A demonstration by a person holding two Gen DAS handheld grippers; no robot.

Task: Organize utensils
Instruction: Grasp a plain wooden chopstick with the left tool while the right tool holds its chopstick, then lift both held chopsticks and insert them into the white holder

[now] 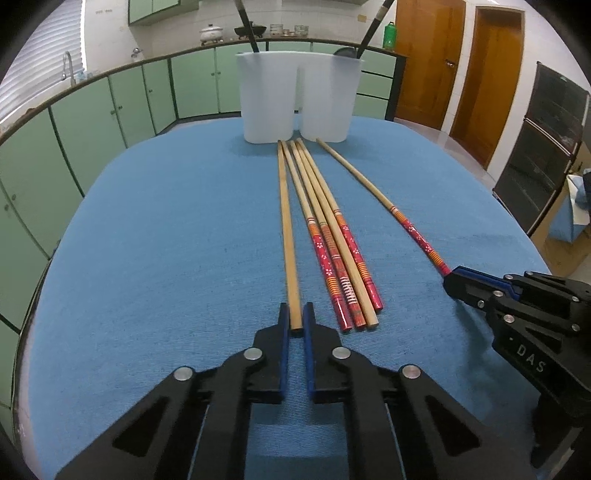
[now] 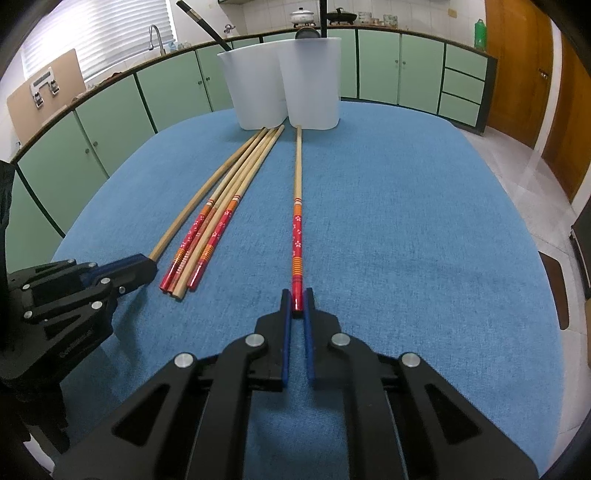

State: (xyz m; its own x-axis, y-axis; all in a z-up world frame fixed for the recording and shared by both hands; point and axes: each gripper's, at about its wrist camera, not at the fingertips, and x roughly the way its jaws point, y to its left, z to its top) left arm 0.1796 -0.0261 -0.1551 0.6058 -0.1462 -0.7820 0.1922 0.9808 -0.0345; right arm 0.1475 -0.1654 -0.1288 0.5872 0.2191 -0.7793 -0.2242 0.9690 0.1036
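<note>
The left gripper (image 1: pixel 296 317) is closed on the near end of a plain bamboo chopstick (image 1: pixel 284 221), its blue pads pressing either side of the stick, which lies on the blue tablecloth (image 1: pixel 166 240) and runs straight away toward the two white plastic containers (image 1: pixel 295 96) at the far edge of the table. The right gripper (image 2: pixel 297 301) is likewise clamped on the near, red-patterned end of a red-handled chopstick (image 2: pixel 297 221), which lies alone and points at the right-hand container. Between the two held sticks lies a bundle of four chopsticks (image 1: pixel 332 240), touching one another, their far tips fanned close to the containers' bases and their near ends level with the left gripper's fingertips. The bundle lies just beside the plain chopstick and well apart from the red-handled one. Dark utensil handles (image 1: pixel 245 22) stand up out of both containers. Wide stretches of bare cloth lie to the left of the left gripper and to the right of the right gripper, out to the table's rounded edges; green cabinets (image 1: pixel 110 110) curve behind.
</note>
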